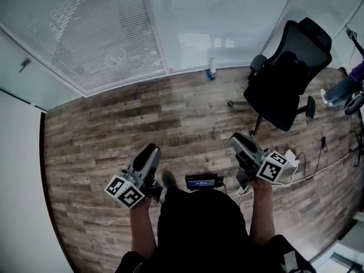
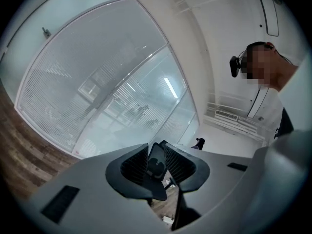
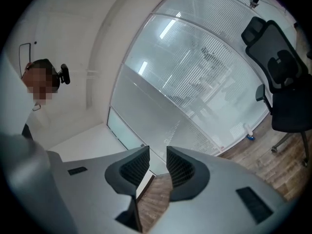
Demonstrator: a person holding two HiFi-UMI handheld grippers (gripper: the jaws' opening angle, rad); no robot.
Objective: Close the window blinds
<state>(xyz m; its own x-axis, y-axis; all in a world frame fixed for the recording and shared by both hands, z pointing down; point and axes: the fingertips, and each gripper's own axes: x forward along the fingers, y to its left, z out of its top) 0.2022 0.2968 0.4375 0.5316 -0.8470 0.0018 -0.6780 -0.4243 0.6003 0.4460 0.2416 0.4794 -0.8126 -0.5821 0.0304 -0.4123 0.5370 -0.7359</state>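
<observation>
Left hand-held gripper (image 1: 152, 149) and right hand-held gripper (image 1: 236, 139) level, aimed at blinds (image 1: 96, 36) — beyond reach, likely approaching; both jaws apart

The floor (image 1: 114, 129) is wood-look plank, matt, with a rough grey-brown grain. At eleven o'clock the blinds (image 1: 85, 33) are thin pale slats. The glass (image 1: 239, 16) at twelve is smooth and glossy. At two o'clock the chair (image 1: 287, 78) is black, its back matt cloth or mesh. The left gripper (image 1: 149, 149) and right gripper (image 1: 237, 139) are smooth matt grey plastic with ribbed black pads (image 3: 179, 168).
</observation>
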